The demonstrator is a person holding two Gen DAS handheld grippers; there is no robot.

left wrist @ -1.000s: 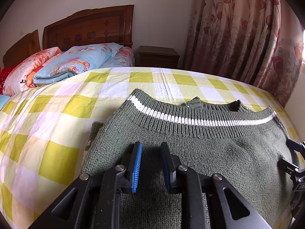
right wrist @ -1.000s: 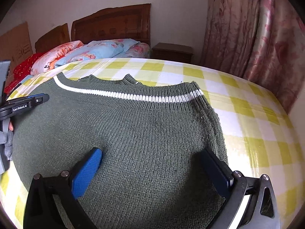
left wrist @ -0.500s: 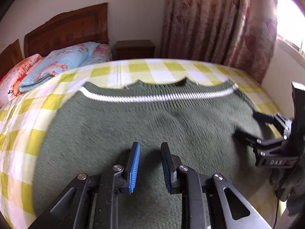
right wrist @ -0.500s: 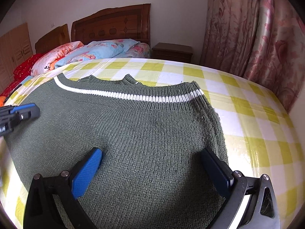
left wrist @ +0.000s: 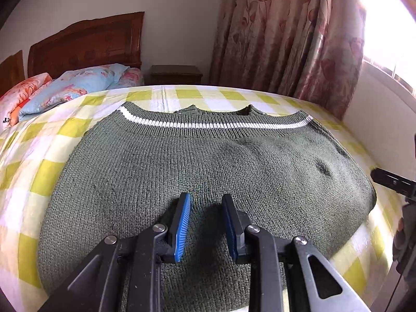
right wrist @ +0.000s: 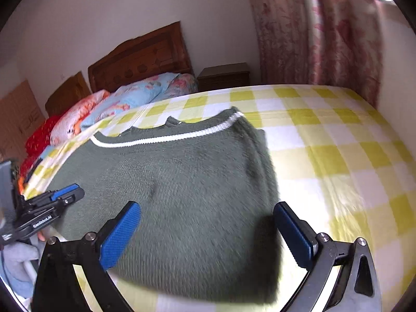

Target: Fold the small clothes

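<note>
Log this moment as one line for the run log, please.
stage: fold in progress | sweater: green knit, flat on checked bedsheet | left gripper: opening, nothing between fingers | right gripper: open wide, empty

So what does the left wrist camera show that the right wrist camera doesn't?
Only the left wrist view shows the bright window and the left gripper, its jaws opening with nothing between them. Only the right wrist view shows the red patterned bedding and the wide-open right gripper. Both show the green knitted sweater with its white stripe, lying on the yellow checked bedsheet.
</note>
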